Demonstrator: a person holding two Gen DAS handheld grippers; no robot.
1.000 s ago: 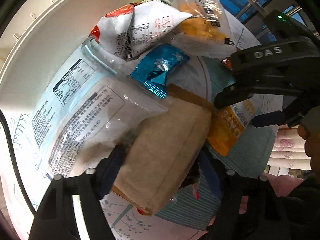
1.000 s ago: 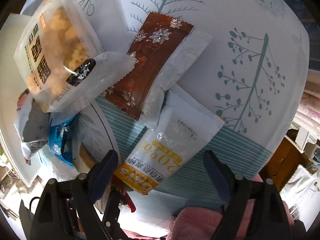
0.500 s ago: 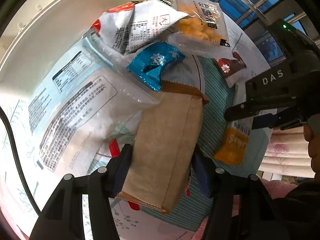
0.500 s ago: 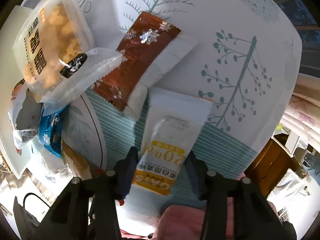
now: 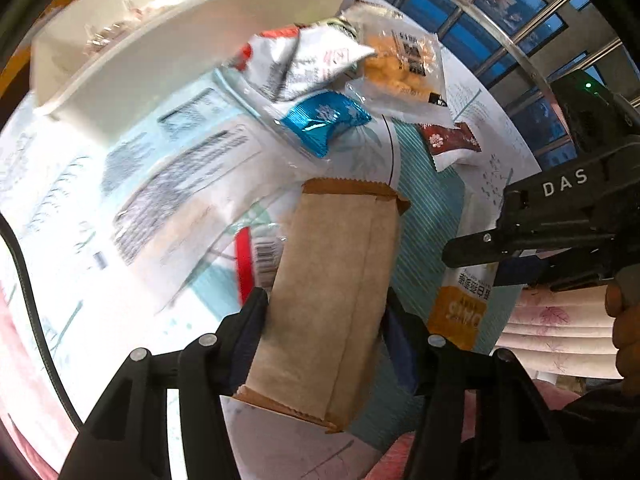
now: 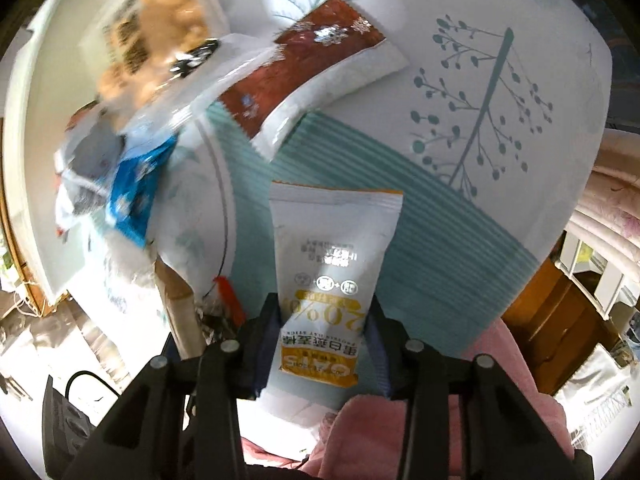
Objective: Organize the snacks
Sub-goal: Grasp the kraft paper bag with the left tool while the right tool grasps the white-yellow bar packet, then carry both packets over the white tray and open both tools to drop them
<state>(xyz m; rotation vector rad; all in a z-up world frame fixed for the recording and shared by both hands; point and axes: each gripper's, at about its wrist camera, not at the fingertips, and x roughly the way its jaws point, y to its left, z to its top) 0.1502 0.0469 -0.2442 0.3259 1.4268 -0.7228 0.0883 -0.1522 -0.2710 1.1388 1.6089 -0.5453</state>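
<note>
Both tools have just closed: the left gripper (image 5: 324,320) now clamps the brown paper packet (image 5: 336,292) and the right gripper (image 6: 324,332) the oat bar packet (image 6: 328,280), each between its fingers, seemingly lifted for sorting.

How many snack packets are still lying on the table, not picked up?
5: a large clear bag at left, a red-and-white bag, a blue foil packet on the pile, an orange-snack bag, and a brown packet beside it. Others may hide underneath.
</note>
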